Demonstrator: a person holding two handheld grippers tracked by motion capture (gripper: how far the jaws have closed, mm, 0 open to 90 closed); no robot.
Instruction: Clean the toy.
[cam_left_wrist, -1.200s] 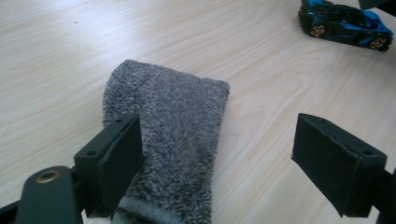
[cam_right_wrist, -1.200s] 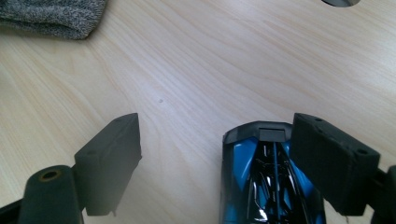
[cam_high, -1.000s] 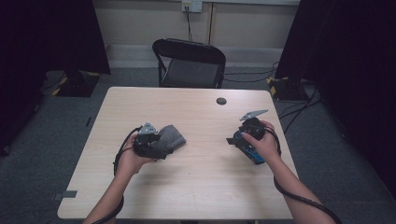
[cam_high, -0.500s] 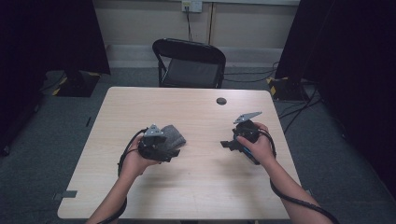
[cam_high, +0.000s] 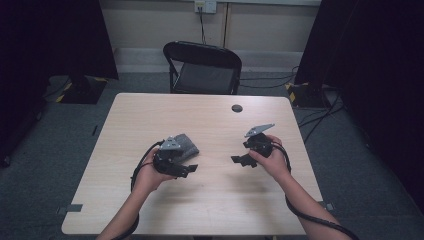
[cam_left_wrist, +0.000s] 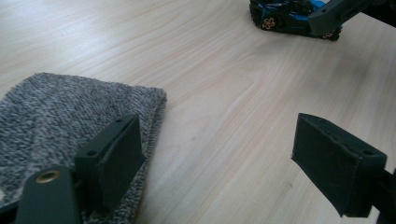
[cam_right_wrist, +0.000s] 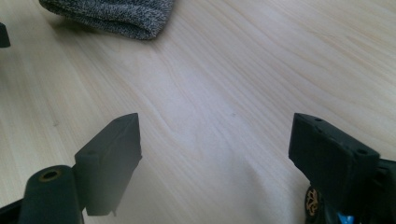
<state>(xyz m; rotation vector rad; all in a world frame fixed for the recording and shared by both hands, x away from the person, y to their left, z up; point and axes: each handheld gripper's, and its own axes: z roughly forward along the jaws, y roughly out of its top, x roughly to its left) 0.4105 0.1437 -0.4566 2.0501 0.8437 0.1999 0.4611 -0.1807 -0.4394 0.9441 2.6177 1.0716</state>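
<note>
Meanwhile, both the left gripper and right gripper were held with fingers spread, empty, beside the grey cloth.

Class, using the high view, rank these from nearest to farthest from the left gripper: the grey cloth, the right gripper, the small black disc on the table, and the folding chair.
1. Grey cloth: right beside the left gripper, just behind it.
2. Right gripper: across the table's middle, to the right.
3. Small black disc: near the far edge.
4. Folding chair: beyond the table.
</note>
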